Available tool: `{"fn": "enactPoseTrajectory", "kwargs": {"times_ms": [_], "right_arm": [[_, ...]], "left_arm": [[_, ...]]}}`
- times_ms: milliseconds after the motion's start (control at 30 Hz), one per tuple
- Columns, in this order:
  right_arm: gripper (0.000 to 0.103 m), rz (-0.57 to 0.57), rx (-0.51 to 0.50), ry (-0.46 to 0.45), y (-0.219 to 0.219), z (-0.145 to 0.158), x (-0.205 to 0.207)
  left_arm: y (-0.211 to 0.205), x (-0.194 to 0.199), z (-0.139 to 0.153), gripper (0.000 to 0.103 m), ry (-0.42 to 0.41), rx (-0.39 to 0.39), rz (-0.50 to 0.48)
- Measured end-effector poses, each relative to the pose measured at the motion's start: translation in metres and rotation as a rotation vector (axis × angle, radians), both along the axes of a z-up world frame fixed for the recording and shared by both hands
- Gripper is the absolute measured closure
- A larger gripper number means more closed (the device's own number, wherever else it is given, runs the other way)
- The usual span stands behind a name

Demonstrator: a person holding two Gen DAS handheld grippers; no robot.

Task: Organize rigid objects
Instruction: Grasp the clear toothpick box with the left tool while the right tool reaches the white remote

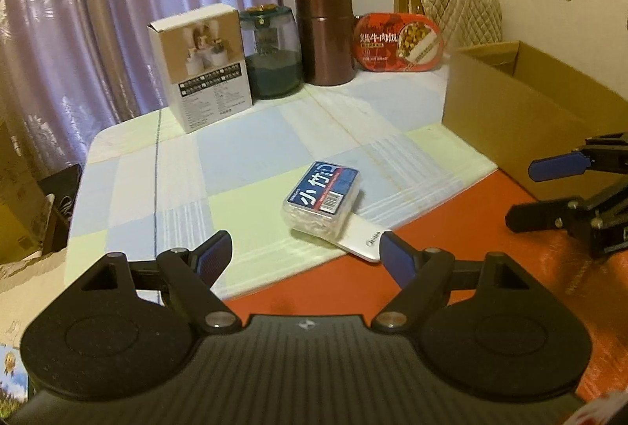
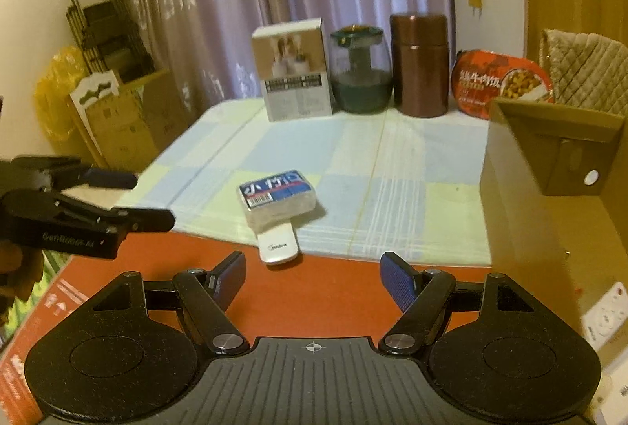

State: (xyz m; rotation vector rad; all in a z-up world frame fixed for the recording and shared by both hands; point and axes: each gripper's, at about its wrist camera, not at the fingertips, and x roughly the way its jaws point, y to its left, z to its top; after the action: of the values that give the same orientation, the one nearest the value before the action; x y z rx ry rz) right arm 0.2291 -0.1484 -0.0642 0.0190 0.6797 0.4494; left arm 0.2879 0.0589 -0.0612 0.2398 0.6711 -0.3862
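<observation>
Left tool (image 1: 304,258) and right tool (image 2: 313,278) both wide open, empty, short of clear toothpick box (image 1: 321,200) lying atop white remote (image 1: 363,243) at checked cloth's (image 1: 243,158) near edge on bench; best gripped across short sides, lifted straight toward cardboard box (image 1: 522,103).
</observation>
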Motion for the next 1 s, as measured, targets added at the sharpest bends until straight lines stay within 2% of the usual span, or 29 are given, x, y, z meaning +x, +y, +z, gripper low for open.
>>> {"fn": "enactPoseTrajectory", "kwargs": {"times_ms": [300, 400, 633, 867, 1000], "right_arm": [[0.031, -0.01, -0.035, 0.032, 0.008, -0.034, 0.037], [0.031, -0.002, -0.045, 0.035, 0.01, -0.041, 0.043], [0.031, 0.0, -0.053, 0.052, 0.013, -0.055, 0.052], [0.031, 0.001, -0.06, 0.065, 0.014, -0.063, 0.057], [0.031, -0.001, -0.061, 0.069, 0.015, -0.064, 0.058]], "left_arm": [[-0.011, 0.057, -0.032, 0.024, 0.015, 0.029, -0.072], [-0.015, 0.073, -0.04, 0.024, 0.04, 0.016, -0.102], [-0.026, 0.093, -0.055, 0.026, 0.073, 0.029, -0.147], [-0.036, 0.102, -0.061, 0.047, 0.088, 0.034, -0.156], [-0.041, 0.098, -0.06, 0.05, 0.081, 0.043, -0.149]]}}
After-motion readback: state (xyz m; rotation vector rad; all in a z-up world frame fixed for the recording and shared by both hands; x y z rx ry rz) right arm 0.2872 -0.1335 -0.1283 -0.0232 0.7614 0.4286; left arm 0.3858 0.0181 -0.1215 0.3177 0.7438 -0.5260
